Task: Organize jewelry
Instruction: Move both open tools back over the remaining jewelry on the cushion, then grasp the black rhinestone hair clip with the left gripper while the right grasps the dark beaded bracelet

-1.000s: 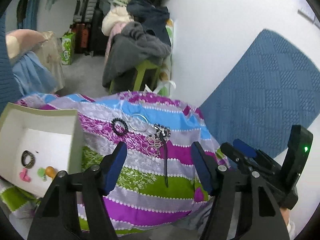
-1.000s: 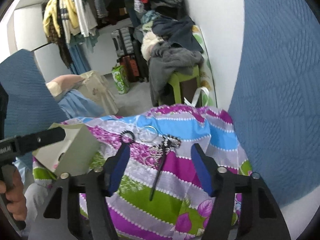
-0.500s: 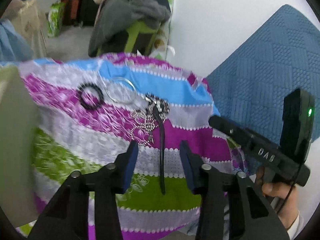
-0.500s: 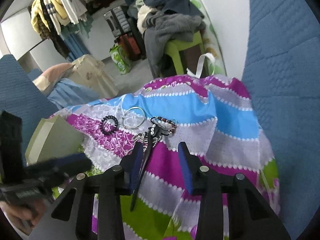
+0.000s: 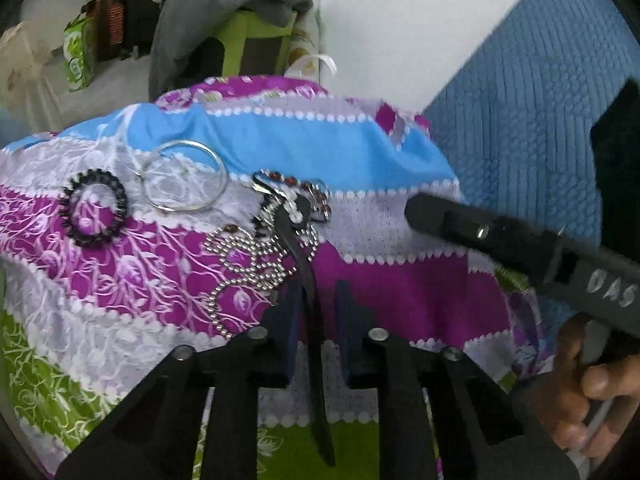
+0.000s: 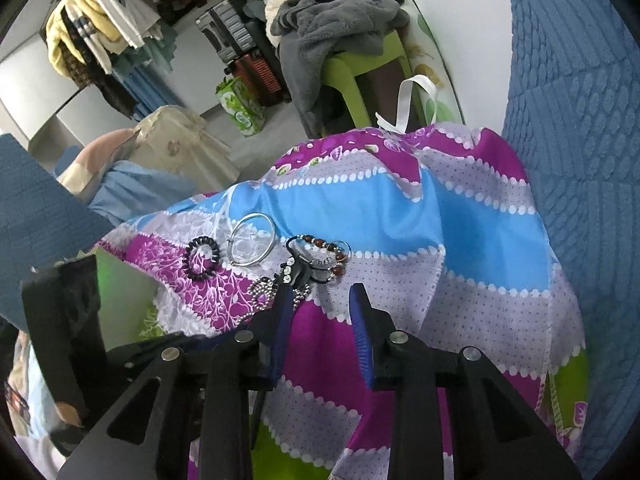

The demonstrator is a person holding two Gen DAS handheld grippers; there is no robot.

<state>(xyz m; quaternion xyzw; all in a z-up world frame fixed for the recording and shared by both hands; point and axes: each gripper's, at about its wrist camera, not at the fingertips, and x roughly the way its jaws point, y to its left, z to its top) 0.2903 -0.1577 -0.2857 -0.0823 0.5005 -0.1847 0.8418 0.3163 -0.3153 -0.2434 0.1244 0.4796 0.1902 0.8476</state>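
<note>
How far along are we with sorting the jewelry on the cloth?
Barely begun. Nothing looks put away: the black bead bracelet, silver bangle, ball chain and red-bead bracelet all lie on the striped cloth. In hand: the left gripper has just been closing, its fingers either side of the black strap, not yet pinching. The right gripper, also just closing, holds nothing. Everything is left to sort.

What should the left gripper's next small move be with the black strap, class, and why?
Probably close the last bit onto the black strap, then lift. The left gripper has just been closing, and the strap runs between its fingers, with a narrow gap seemingly left on each side. Lift gently: the strap's far end lies tangled with the ball chain and the bead bracelet.
</note>
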